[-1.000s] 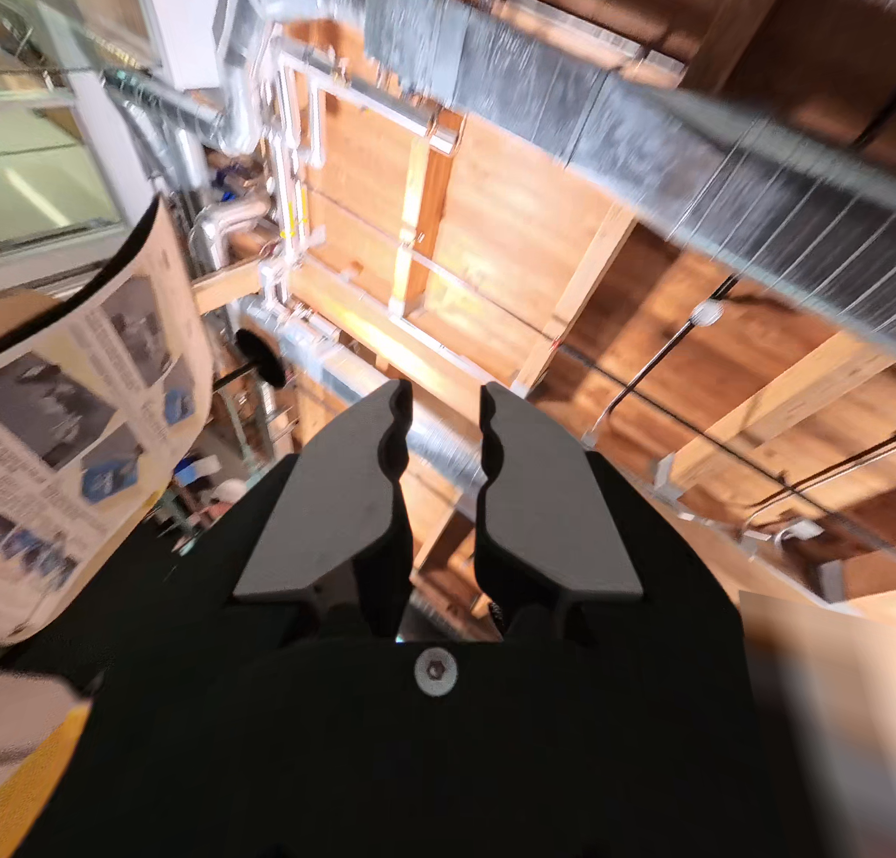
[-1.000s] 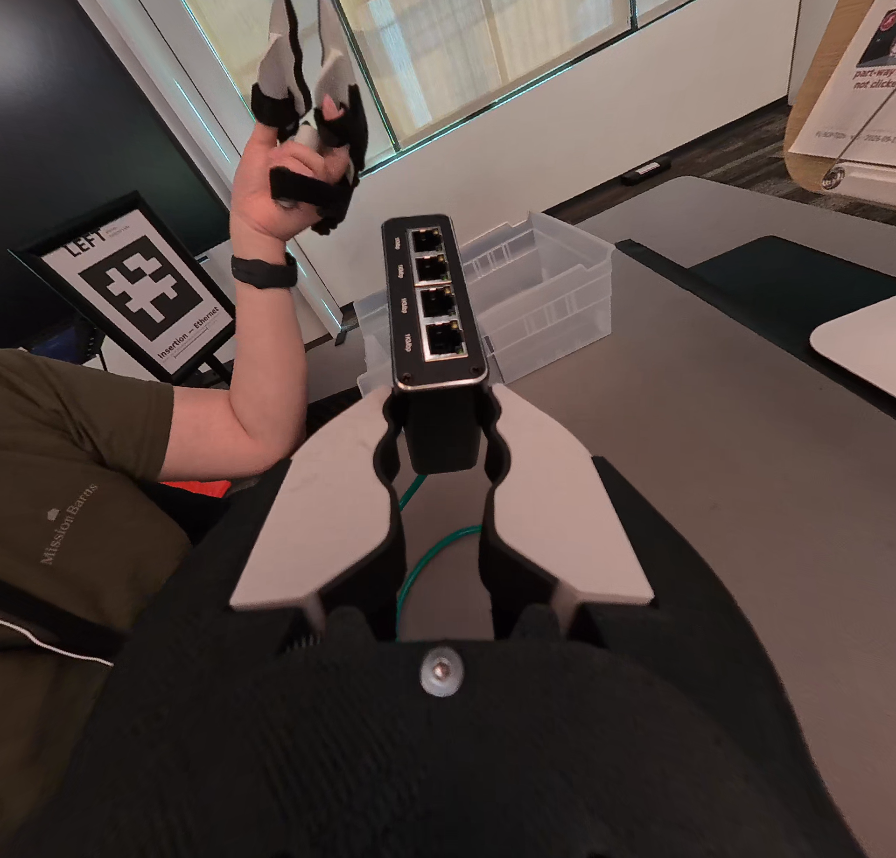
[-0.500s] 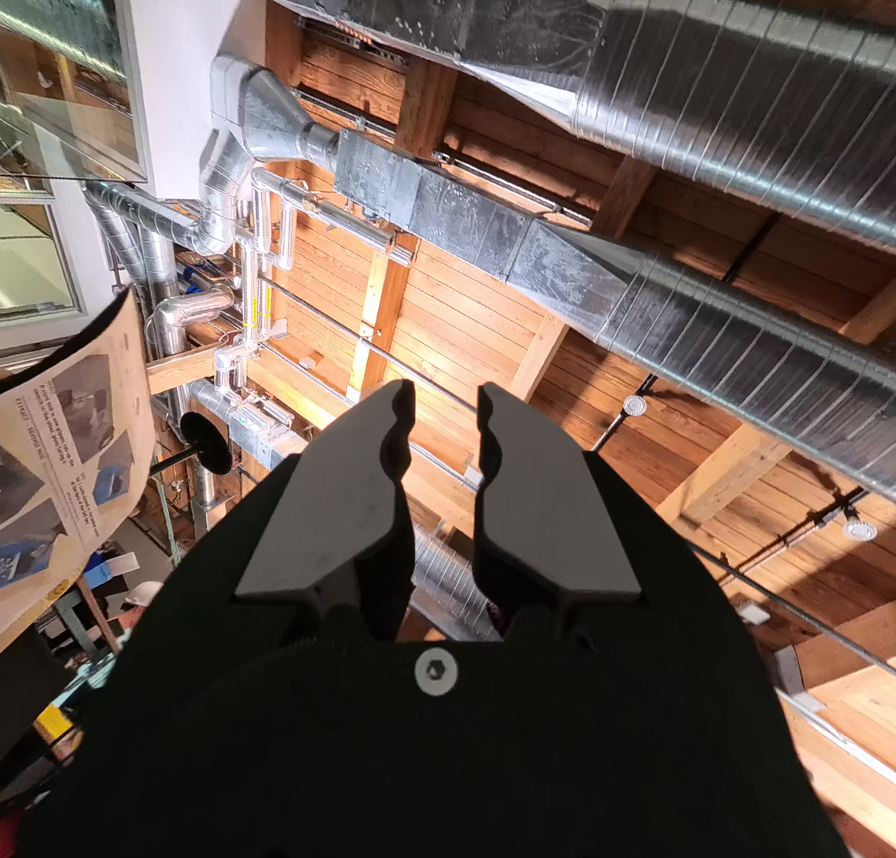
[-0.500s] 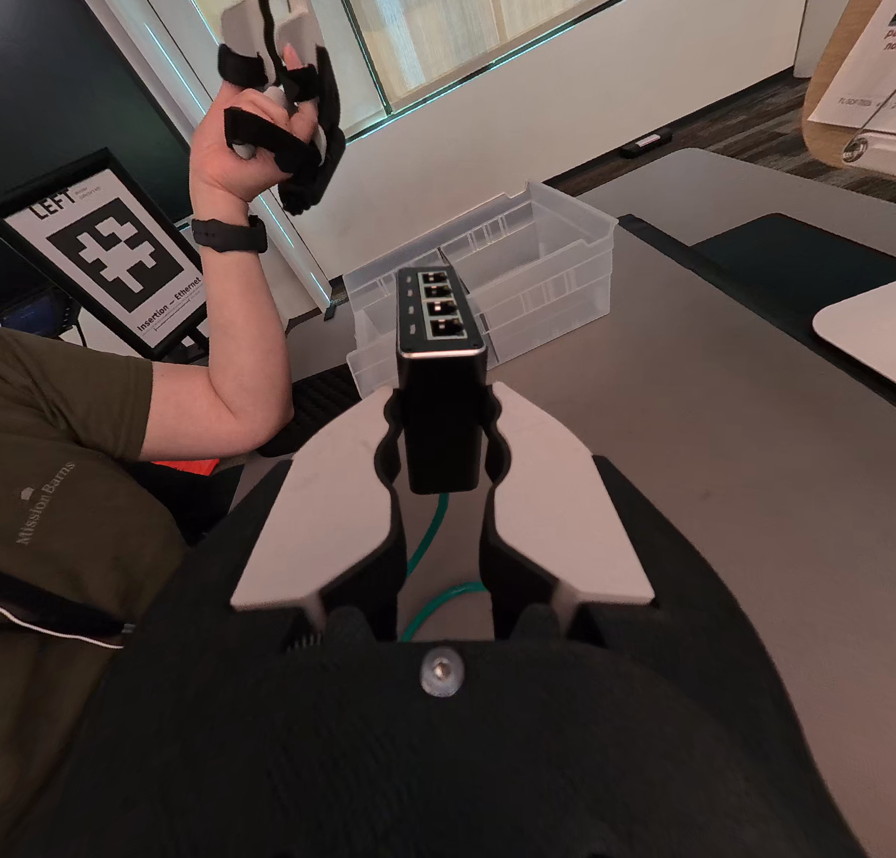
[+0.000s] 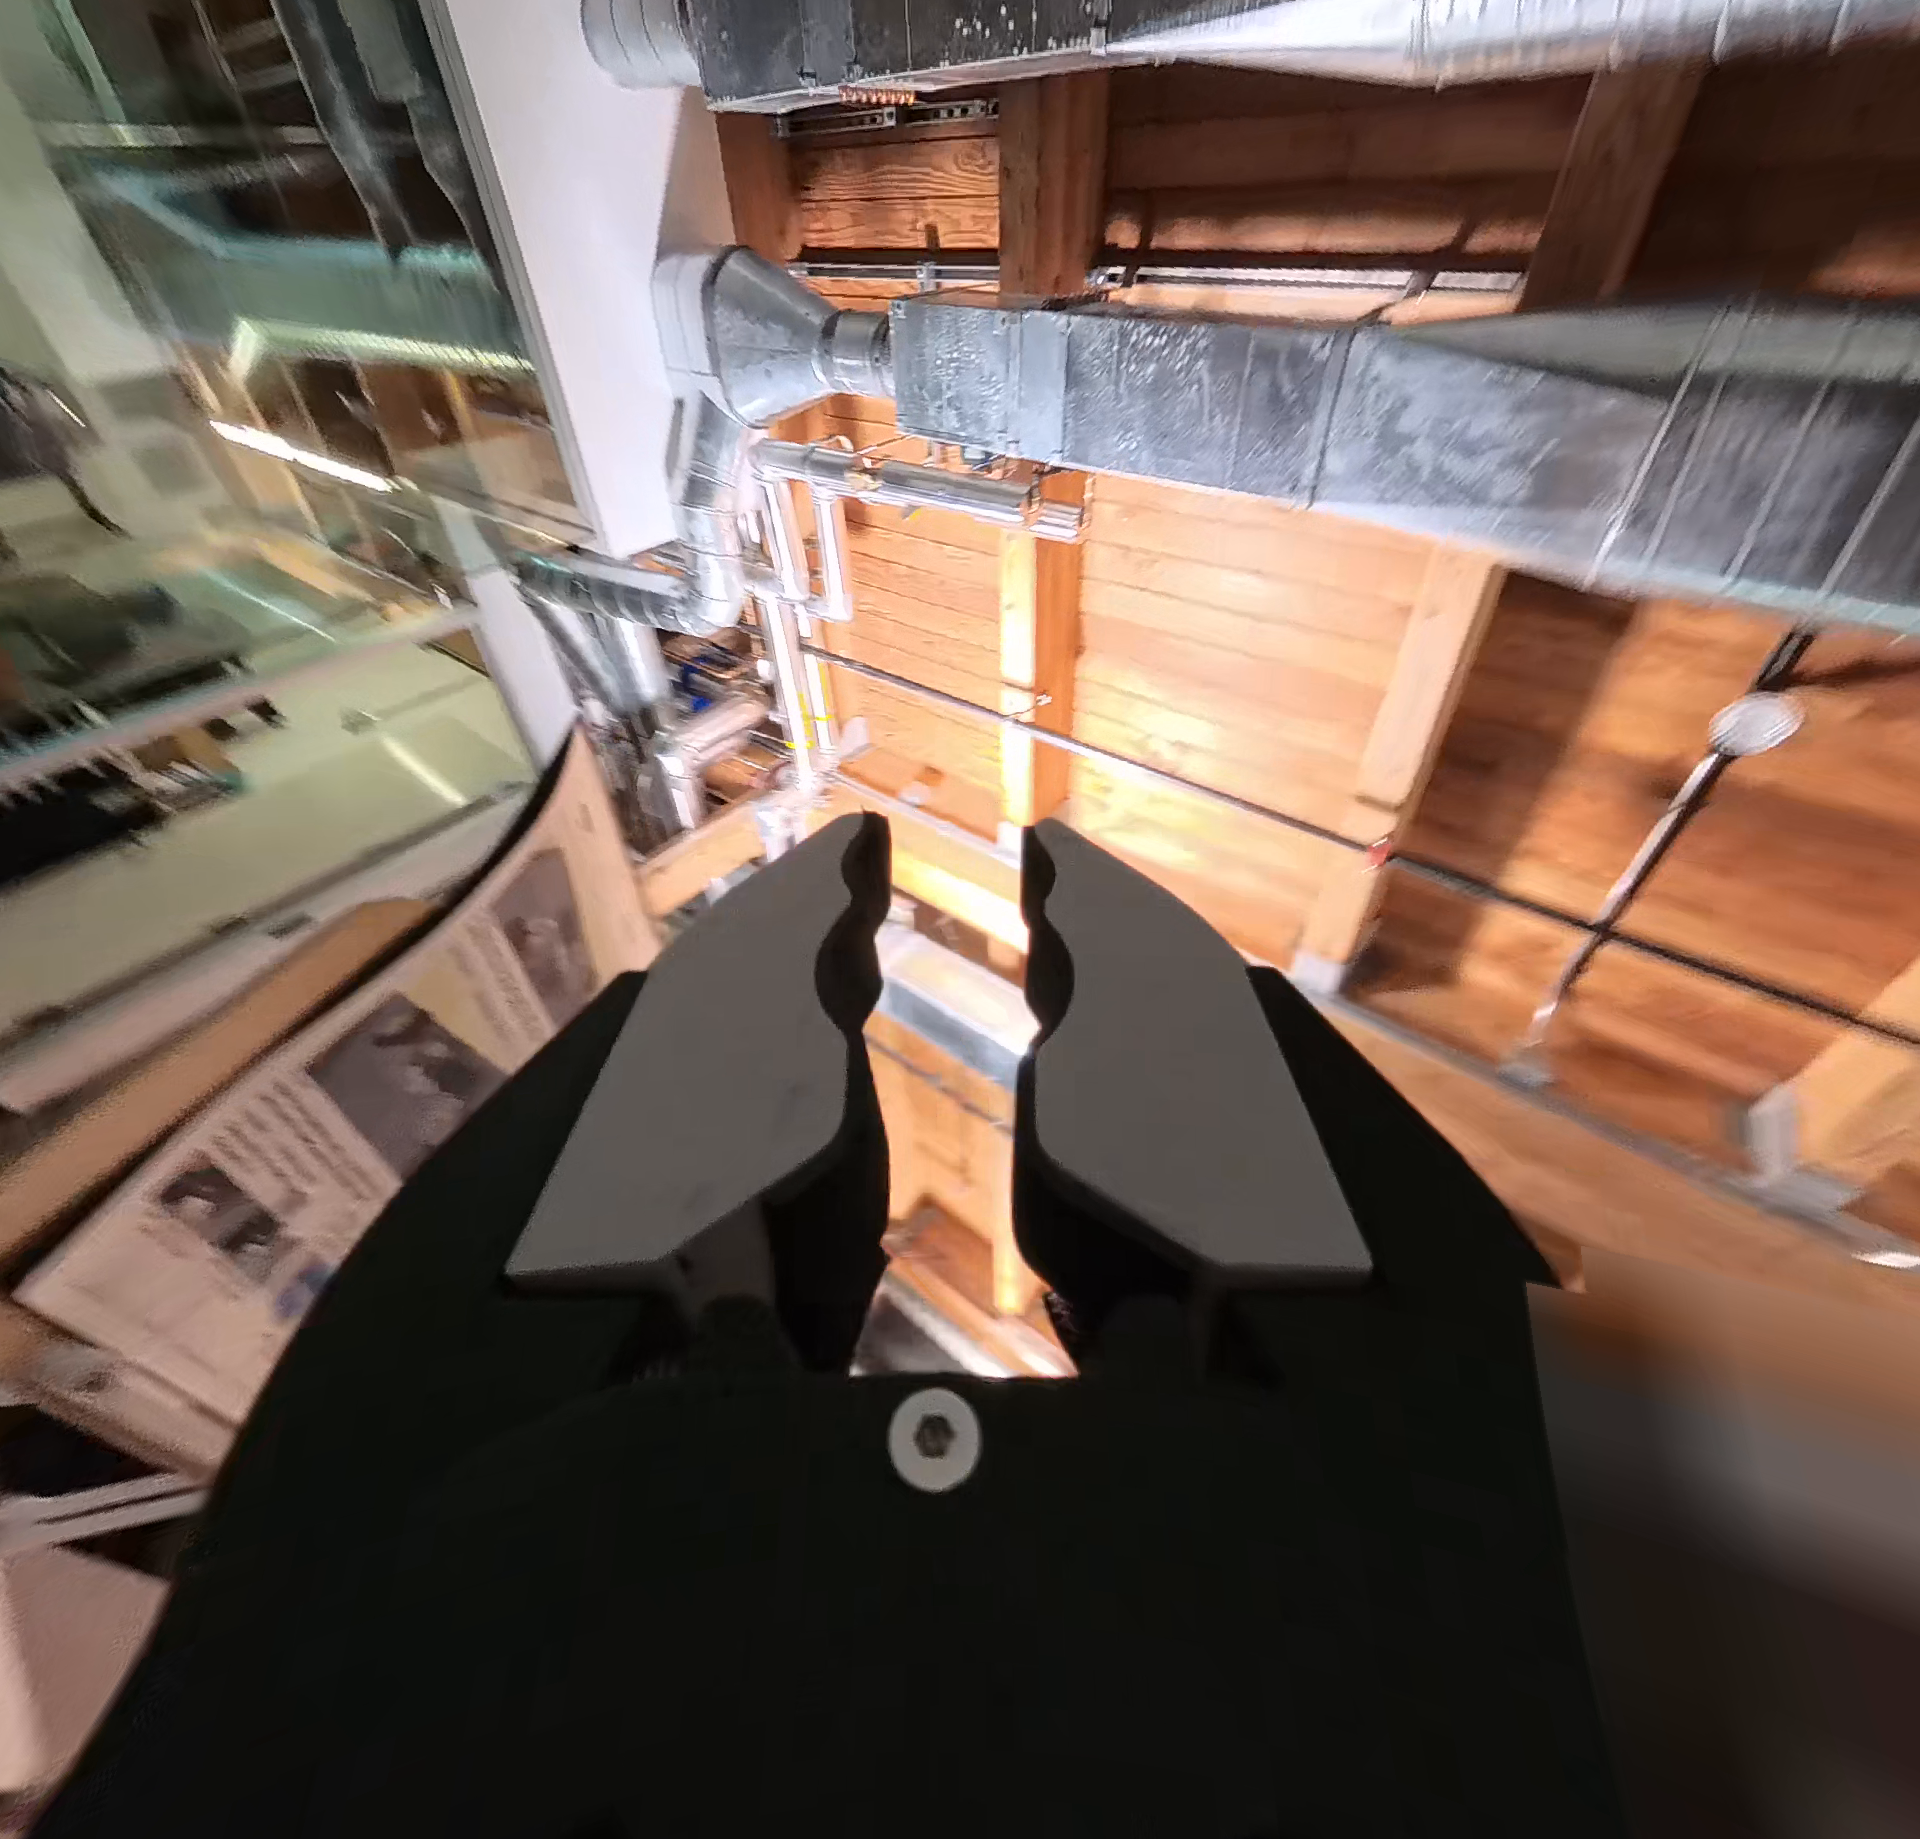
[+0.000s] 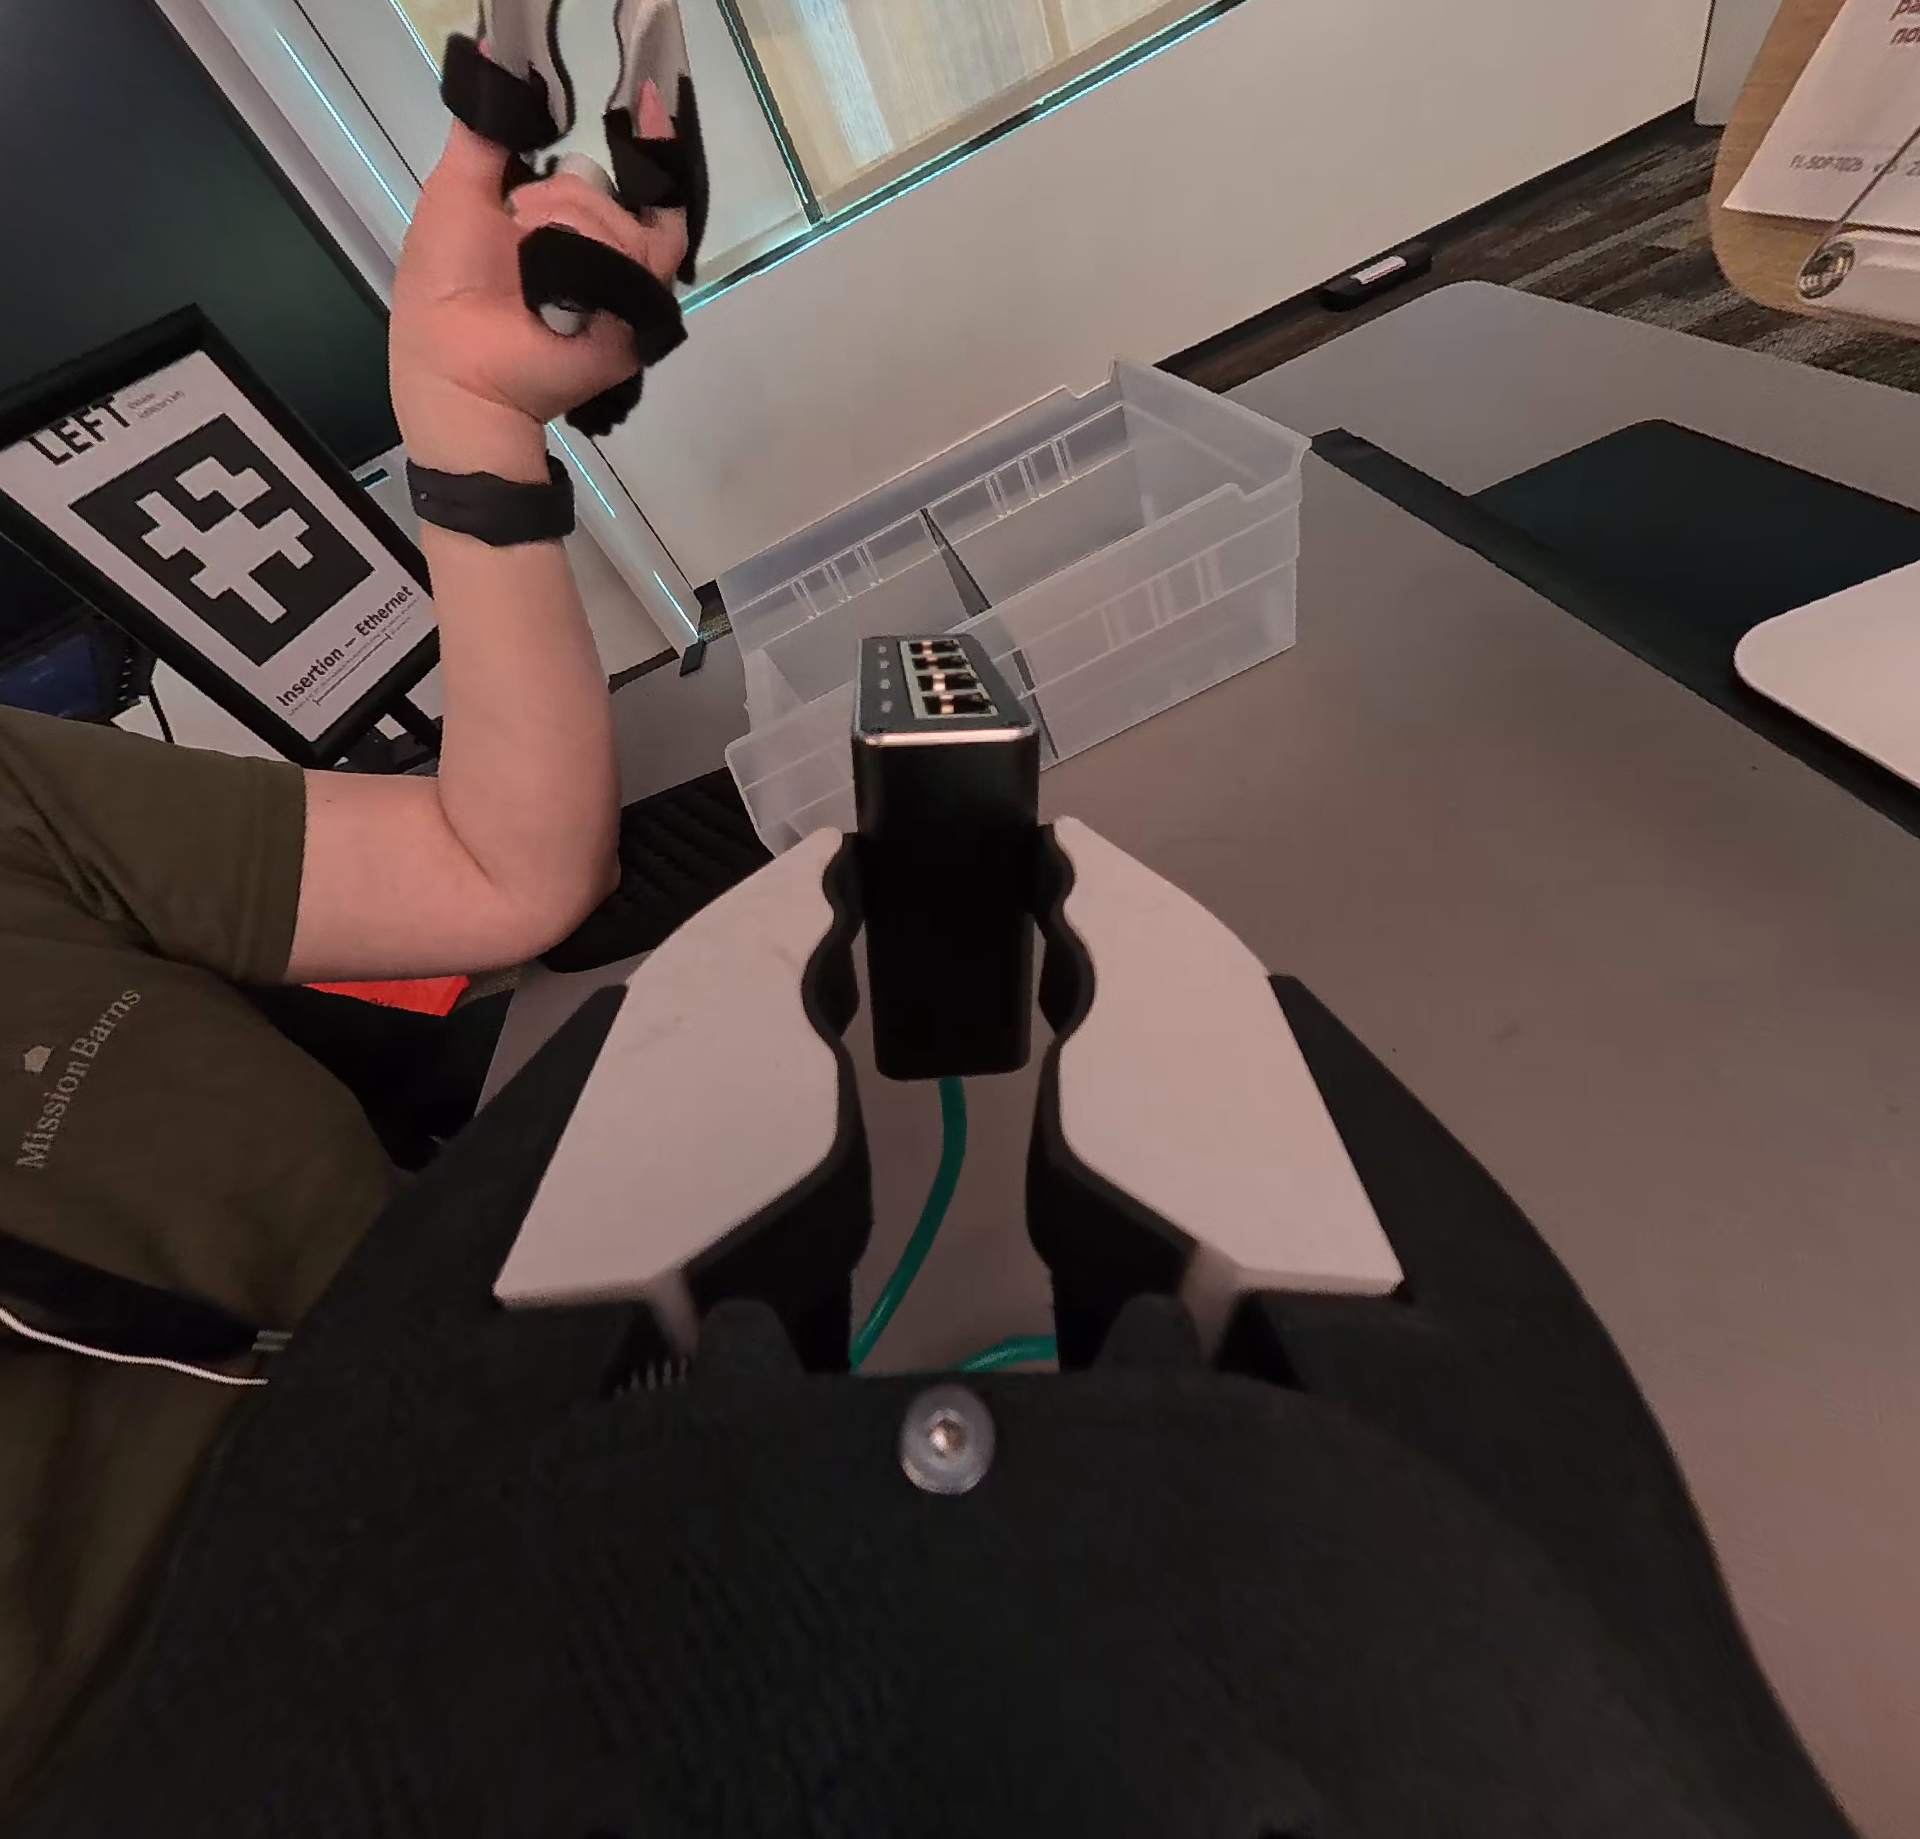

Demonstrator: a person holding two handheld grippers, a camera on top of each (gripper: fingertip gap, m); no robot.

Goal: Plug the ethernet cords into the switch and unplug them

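Observation:
My right gripper (image 6: 945, 844) is shut on a black ethernet switch (image 6: 945, 958) and holds it above the grey table (image 6: 1455, 958). The switch's port face (image 6: 951, 683) is tilted up and away from me, and the ports look empty. A green ethernet cord (image 6: 940, 1166) lies on the table under the switch, seen between my fingers. My left gripper (image 5: 945, 833) points up at the ceiling with its jaws apart and nothing between them. It also shows in the right wrist view (image 6: 582, 23), raised high at the upper left.
A clear plastic bin (image 6: 1143, 584) stands on the table just behind the switch. A framed sign (image 6: 218, 553) stands at the left behind the person's raised forearm (image 6: 499, 750). A white object (image 6: 1849, 677) and a dark mat (image 6: 1714, 511) are at the right. Metal ducts (image 5: 1351, 418) run overhead.
The switch has tipped in my right gripper, so its port face has turned from towards the camera to up and away. The raised left gripper has swung, still empty.

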